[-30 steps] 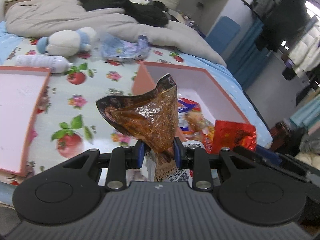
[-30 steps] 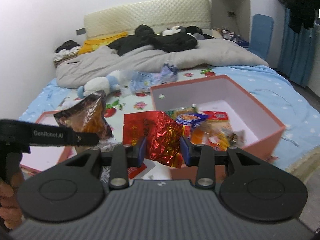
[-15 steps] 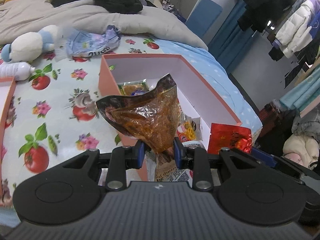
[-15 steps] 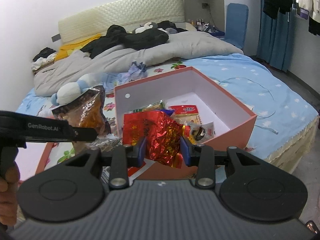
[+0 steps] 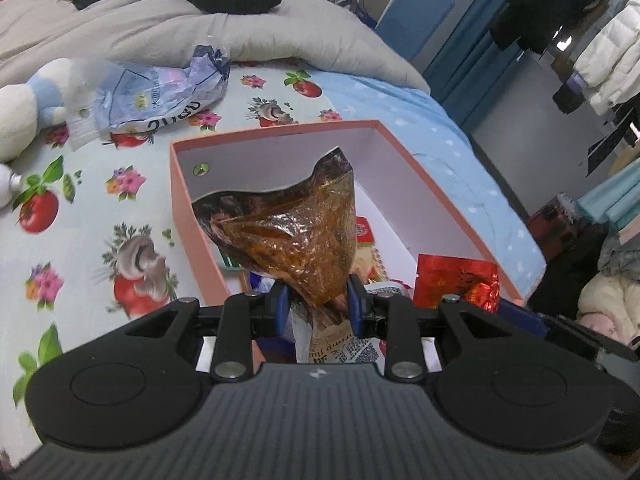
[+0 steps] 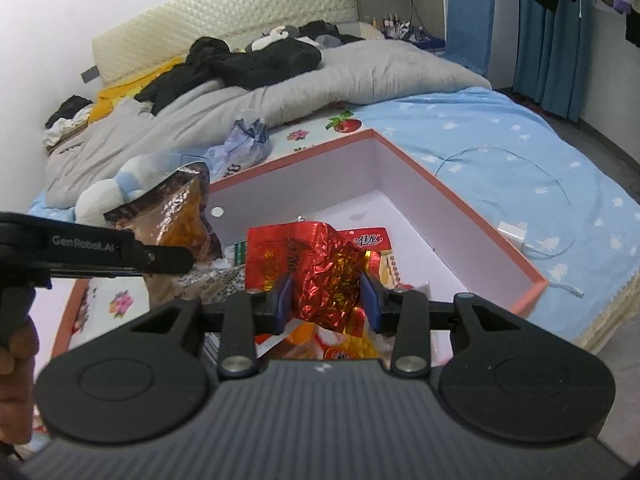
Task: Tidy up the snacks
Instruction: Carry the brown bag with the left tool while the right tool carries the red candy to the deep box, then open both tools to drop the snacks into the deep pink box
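We are at the drop-off step: our left gripper clenches a brown pouch and our right gripper a red packet, both mid-frame over the pink box, so next we likely lower and release them inside.

Both grippers clamped, angled downward

The left gripper points down, its blue pads pressed on a brown packet. The right gripper tilts down just beside it, pads squeezing a red packet. A hand grips the left gripper's handle.
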